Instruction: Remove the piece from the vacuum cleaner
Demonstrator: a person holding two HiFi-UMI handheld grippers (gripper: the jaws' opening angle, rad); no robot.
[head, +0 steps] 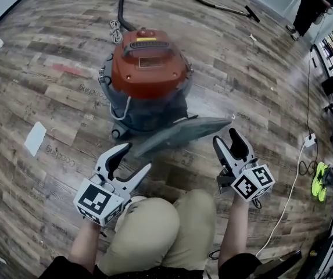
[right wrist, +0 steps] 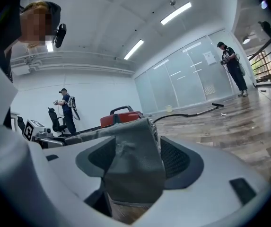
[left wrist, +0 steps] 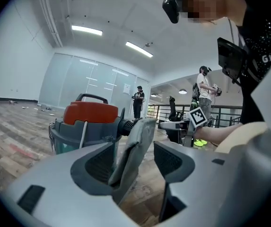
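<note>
The flat grey fabric piece (head: 181, 132) sits just in front of the base of the red-lidded grey canister vacuum cleaner (head: 149, 68), low over the wood-pattern floor (head: 50, 97), and reaches from one gripper to the other. The left gripper (head: 135, 158) stands wide, with one end of the piece leaning on one pad and clear of the other. The right gripper (head: 226, 136) is also wide, with the other end unclamped between its jaws.

The left gripper (left wrist: 136, 162) had its jaws apart around a limp grey fabric piece (left wrist: 135, 145), which leaned against one pad and stood clear of the other. Behind it, an orange-lidded vacuum cleaner (left wrist: 85, 124) sat on the wood floor (left wrist: 12, 143).
</note>
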